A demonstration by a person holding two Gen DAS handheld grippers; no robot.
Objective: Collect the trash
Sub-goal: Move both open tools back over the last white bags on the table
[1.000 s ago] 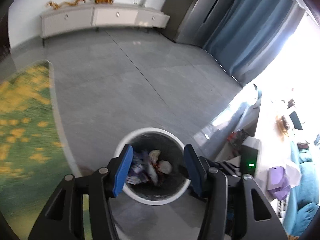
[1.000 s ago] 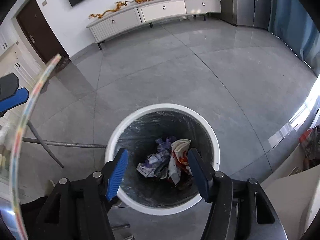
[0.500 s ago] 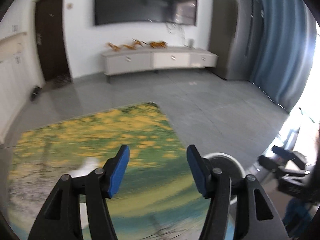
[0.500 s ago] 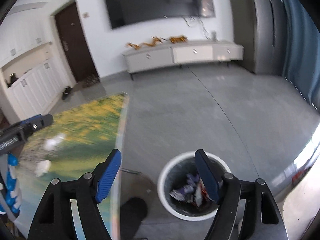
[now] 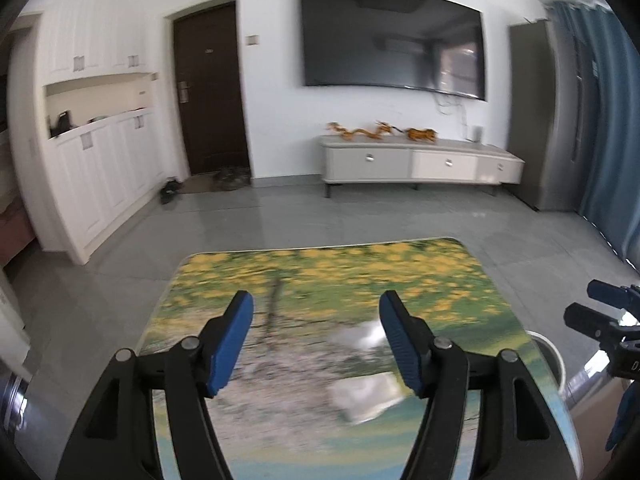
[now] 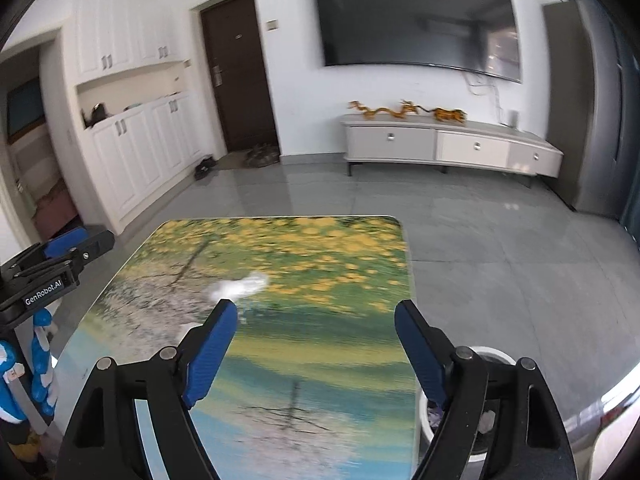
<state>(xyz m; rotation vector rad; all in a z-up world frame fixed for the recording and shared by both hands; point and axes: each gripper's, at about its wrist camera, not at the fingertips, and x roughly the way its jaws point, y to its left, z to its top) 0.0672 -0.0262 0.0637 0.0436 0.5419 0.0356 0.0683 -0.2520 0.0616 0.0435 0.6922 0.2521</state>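
Note:
A table (image 5: 420,280) with a printed flower landscape top fills the near part of both views. Two crumpled white scraps lie on it: one (image 5: 360,334) just left of my left gripper's right fingertip, a larger one (image 5: 366,400) nearer. The right wrist view shows one white scrap (image 6: 240,286) just beyond the left fingertip. My left gripper (image 5: 316,308) hangs over the table, jaws opening, nothing between them. My right gripper (image 6: 316,312) is likewise opening and empty. The white bin (image 6: 494,354) with trash inside stands on the floor at the table's right edge.
Grey tiled floor stretches to a low white TV cabinet (image 5: 420,164) under a wall TV (image 5: 392,40). White cupboards (image 5: 100,168) and a dark door (image 5: 208,92) stand at the left, a blue curtain (image 5: 608,140) at the right. Each gripper shows at the other view's edge.
Both views swung up and left from above the bin to the table top. The bin slid to the lower right. Both pairs of jaws widened, with nothing in them.

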